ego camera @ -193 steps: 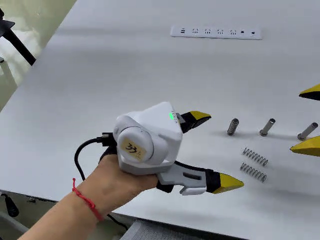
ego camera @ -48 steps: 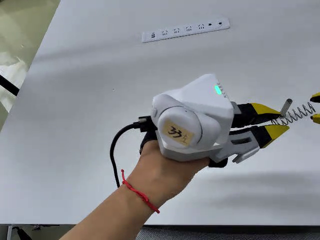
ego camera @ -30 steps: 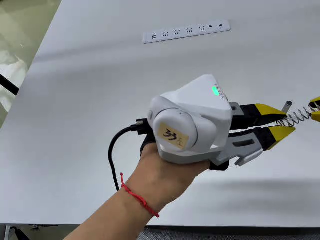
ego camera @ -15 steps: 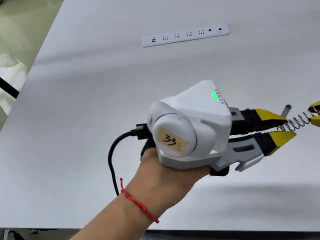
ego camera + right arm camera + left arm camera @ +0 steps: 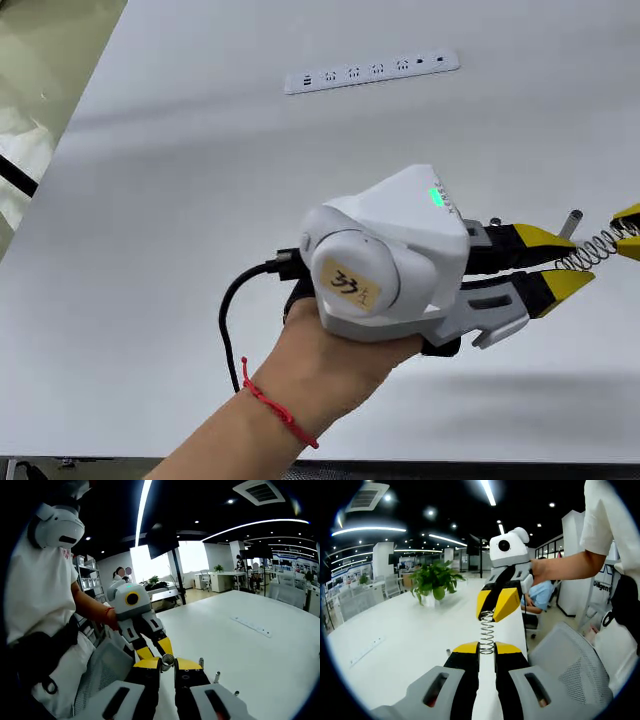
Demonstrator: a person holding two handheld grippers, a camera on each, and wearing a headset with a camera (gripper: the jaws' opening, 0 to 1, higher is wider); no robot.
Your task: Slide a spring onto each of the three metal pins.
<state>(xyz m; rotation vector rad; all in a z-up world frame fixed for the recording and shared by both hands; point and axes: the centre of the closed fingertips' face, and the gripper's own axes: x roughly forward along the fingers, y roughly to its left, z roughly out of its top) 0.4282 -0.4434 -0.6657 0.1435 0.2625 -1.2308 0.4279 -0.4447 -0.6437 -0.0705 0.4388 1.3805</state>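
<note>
Pinching the spring by opposite ends, the left hand-held gripper and right hand-held gripper hold it in the air near a pin; bare tabletop spreads wide to the left.

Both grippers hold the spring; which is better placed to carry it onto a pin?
Probably right: the right gripper holds one end of the spring, with pins just beside its jaws; the left gripper holds the other end.
</note>
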